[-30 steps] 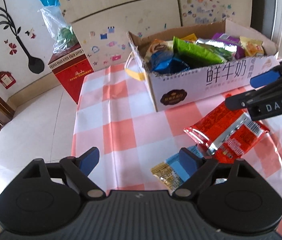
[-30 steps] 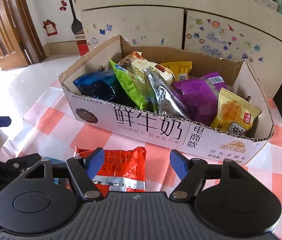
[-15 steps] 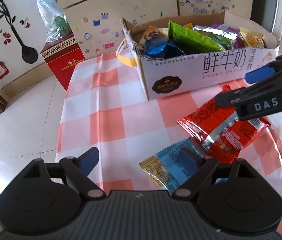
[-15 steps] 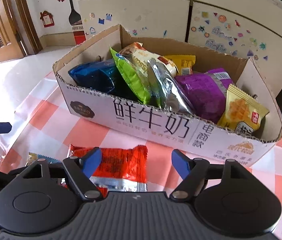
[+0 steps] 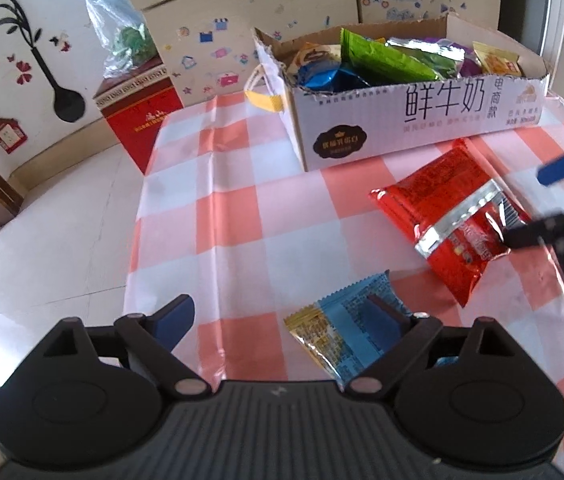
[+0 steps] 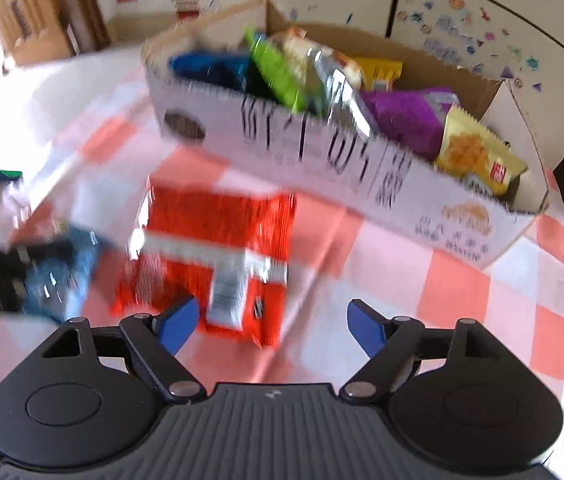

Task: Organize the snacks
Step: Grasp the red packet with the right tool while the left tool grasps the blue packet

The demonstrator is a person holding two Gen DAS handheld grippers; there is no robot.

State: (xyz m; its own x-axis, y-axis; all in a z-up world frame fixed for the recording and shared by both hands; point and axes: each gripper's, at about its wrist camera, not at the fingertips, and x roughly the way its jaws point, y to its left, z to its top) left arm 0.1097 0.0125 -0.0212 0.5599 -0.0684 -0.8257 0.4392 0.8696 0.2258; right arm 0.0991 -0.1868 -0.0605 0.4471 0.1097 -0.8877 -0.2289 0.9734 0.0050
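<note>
A cardboard box (image 5: 421,120) full of snack bags stands at the back of the checked table; it also shows in the right wrist view (image 6: 361,176). A red snack bag (image 5: 447,216) lies flat in front of it, blurred in the right wrist view (image 6: 222,248). A blue and yellow packet (image 5: 345,332) lies near the front edge, under my left gripper's right finger. My left gripper (image 5: 280,318) is open and empty above the cloth. My right gripper (image 6: 272,326) is open and empty, hovering just behind the red bag; it also shows at the right edge of the left wrist view (image 5: 553,200).
The red-and-white checked tablecloth (image 5: 222,208) covers a round table whose edge curves at left and right. A red carton (image 5: 138,120) with a plastic bag on it stands on the floor beyond. Cupboards with stickers (image 5: 242,20) stand behind the box.
Both grippers have pulled back from the box and stayed open. The right gripper moved fast, blurring its view, and now sits behind the red bag rather than over it. The bags have not moved.
</note>
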